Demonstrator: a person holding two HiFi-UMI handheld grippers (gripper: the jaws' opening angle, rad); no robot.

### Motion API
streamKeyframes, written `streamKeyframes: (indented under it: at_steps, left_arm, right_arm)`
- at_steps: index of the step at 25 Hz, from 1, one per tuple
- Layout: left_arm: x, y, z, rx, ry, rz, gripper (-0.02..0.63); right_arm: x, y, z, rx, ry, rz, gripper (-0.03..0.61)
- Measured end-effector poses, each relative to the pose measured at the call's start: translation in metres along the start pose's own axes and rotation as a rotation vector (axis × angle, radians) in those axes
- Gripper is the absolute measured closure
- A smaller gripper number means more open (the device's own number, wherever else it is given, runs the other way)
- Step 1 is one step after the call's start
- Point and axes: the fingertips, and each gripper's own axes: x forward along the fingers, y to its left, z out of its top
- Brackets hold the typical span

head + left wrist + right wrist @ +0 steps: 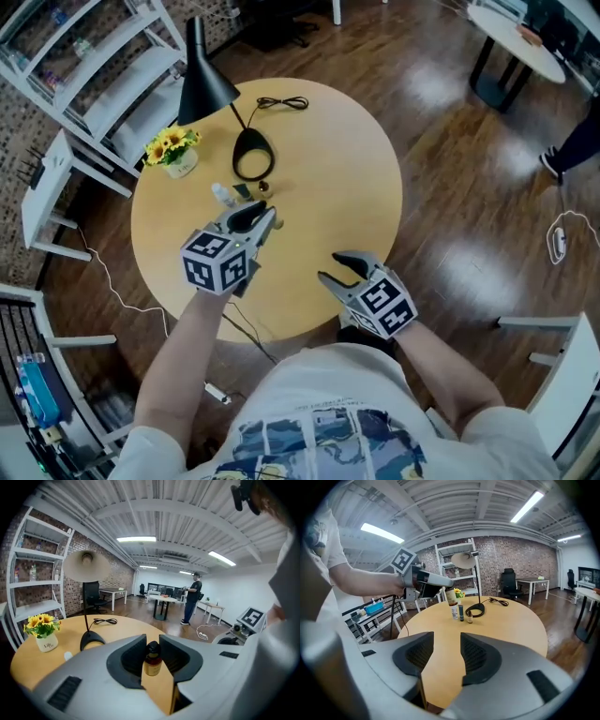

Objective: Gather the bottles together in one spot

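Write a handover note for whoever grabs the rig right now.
Left claw: shut on an amber bottle, held off the table, close to the group.
Right claw: open, empty.
Things: white bottle, dark bottle and small brown bottle stand together beside the lamp base.
Done: three gathered.
Left to do: set the amber bottle down by them.

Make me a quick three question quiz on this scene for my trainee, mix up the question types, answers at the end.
1. True or false: the right gripper is open and empty.
2. What does the left gripper hold?
3. Fill in: the other bottles stand beside the lamp's ____.
Key: 1 true. 2 an amber bottle. 3 base.
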Motion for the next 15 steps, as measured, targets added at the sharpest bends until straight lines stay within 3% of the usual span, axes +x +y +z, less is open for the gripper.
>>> streamKeyframes:
  at_steps: [8,15]
  left_arm:
    - [0.110,0.039,-0.014,0.023,0.075,0.219,0.534]
    - [0.169,0.070,-0.040,-0.005,0.057,0.433,0.534]
  right_arm:
    - [-0.005,-0.078,-0.013,0.039,0.009,0.045,0.373]
    - [-0.011,-0.124,-0.042,0.059,0.062,0.081,0.373]
